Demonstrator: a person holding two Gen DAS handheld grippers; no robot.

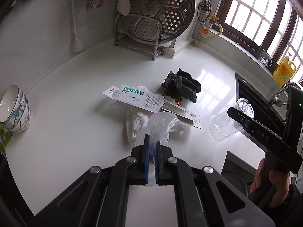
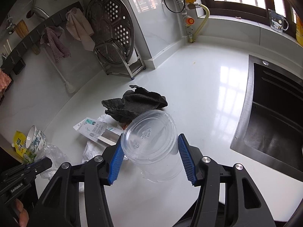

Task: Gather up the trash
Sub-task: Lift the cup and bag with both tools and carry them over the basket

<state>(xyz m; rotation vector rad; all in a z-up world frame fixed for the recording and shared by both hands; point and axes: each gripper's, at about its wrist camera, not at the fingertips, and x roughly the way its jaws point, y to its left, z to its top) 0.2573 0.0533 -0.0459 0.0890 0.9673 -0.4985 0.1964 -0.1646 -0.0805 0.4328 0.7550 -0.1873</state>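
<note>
- The left gripper [image 1: 152, 151] had its 2 blue pads pressed together on a clear plastic bag [image 1: 162, 124], which bunched up just ahead of the fingertips, on the near side of the black cloth [image 1: 181, 87].
- The right gripper [image 2: 149, 151] sat with its pads spread wide around a clear plastic cup [image 2: 151, 141]. The left pad appeared to touch the cup wall; whether the right pad did, I could not tell. The cup tilted with its base toward the camera, on the near side of the black cloth and between it and the dark sink [image 2: 274, 117].
- Judged from this, 2 pieces of trash were in hand, and neither had reached a bin. A dark rounded shape low in the left wrist view may be a bin, but that is not clear.
- Left on the white counter [image 2: 198, 79]: a torn card package printed "LOVE" [image 1: 136, 98] touching the black cloth's near-left edge, and crumpled white paper or plastic [image 1: 136, 121] under and just in front of that package.
- The black cloth may be a rag and not trash; that is a guess.
- Stacked bowls [image 1: 15, 111] stood well apart to the cloth's left, and a steamer tray on a rack [image 1: 157, 13] stood behind it.
- So the job looked early: roughly 2 items gripped, at least 2 loose.
</note>
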